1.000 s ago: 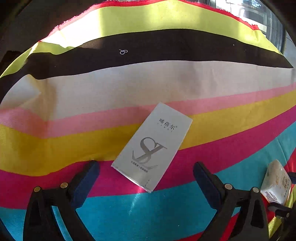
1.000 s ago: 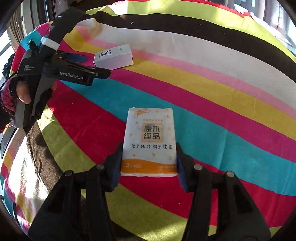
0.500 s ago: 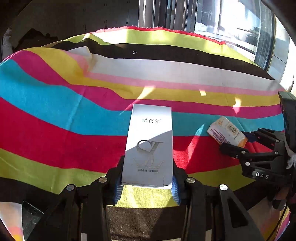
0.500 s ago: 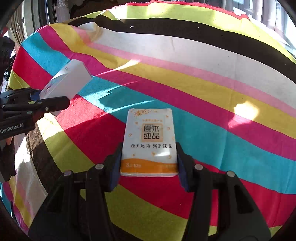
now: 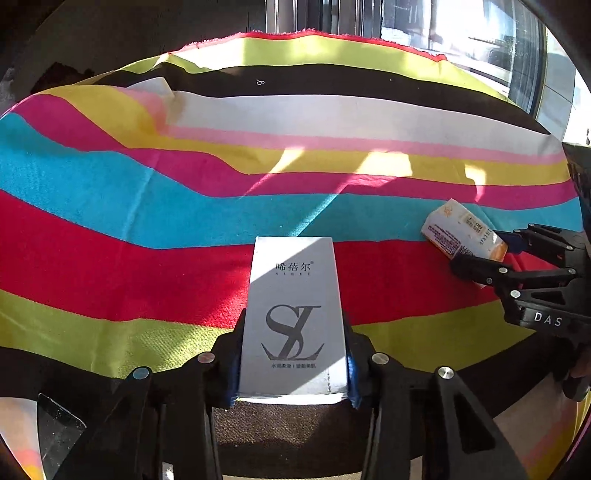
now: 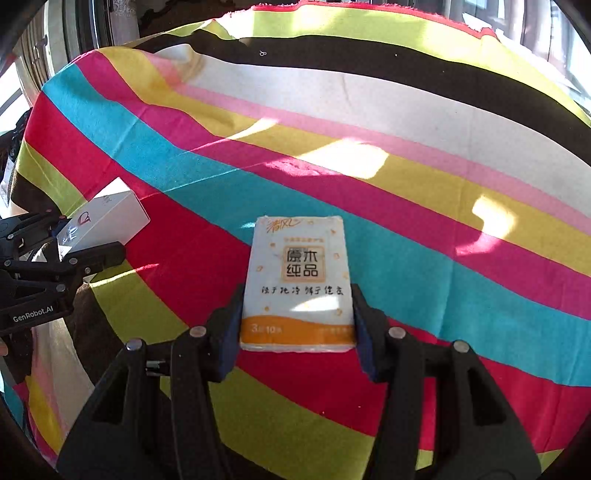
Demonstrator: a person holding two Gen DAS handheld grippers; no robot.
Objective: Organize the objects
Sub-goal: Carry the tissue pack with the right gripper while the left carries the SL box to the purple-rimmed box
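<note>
My left gripper is shut on a grey-white box with an "SL" logo and holds it above the striped cloth. My right gripper is shut on a white and orange tissue pack, also held above the cloth. In the left wrist view the right gripper with the tissue pack shows at the right edge. In the right wrist view the left gripper with the box shows at the left edge.
The striped cloth covers a table, wrinkled at the far left. Windows stand behind the far edge. Bright sun patches lie on the cloth's middle.
My left gripper has closed on the box and lifted it off the cloth, pulling back toward the near edge. My right gripper has kept the tissue pack and risen slightly.
</note>
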